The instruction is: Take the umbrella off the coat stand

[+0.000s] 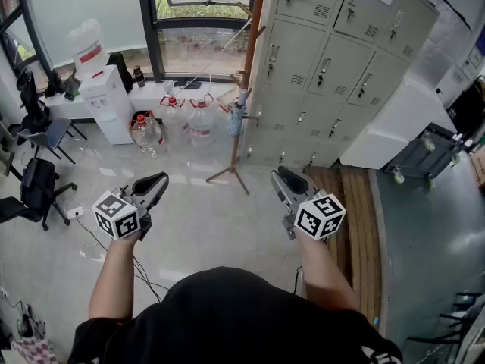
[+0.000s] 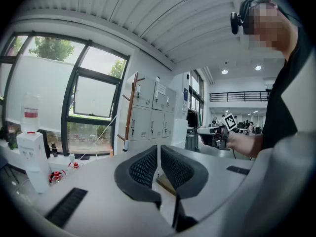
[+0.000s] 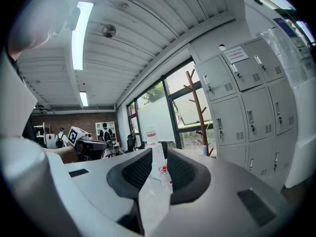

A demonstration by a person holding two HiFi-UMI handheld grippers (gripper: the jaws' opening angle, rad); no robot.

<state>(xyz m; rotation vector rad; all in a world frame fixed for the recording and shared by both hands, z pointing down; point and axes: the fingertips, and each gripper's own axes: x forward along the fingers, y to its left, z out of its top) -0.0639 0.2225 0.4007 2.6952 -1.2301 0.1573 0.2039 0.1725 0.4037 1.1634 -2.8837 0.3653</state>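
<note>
A wooden coat stand point(image 1: 241, 120) rises in front of the grey lockers, a few steps ahead of me. A folded blue umbrella point(image 1: 237, 117) hangs from one of its pegs. In the left gripper view the coat stand point(image 2: 130, 110) is far off with the umbrella point(image 2: 126, 144) small on it. In the right gripper view the coat stand point(image 3: 199, 110) also shows the umbrella point(image 3: 204, 150). My left gripper point(image 1: 154, 183) point(image 2: 159, 151) is shut and empty. My right gripper point(image 1: 288, 180) point(image 3: 159, 152) is open by a narrow gap and holds nothing. Both are well short of the stand.
Grey lockers point(image 1: 326, 67) stand right of the coat stand. Large water bottles point(image 1: 188, 120) sit on the floor to its left, beside a water dispenser point(image 1: 102, 97). Office chairs point(image 1: 34, 188) are at far left. A wooden platform point(image 1: 360, 218) and a cart point(image 1: 428, 154) lie to the right.
</note>
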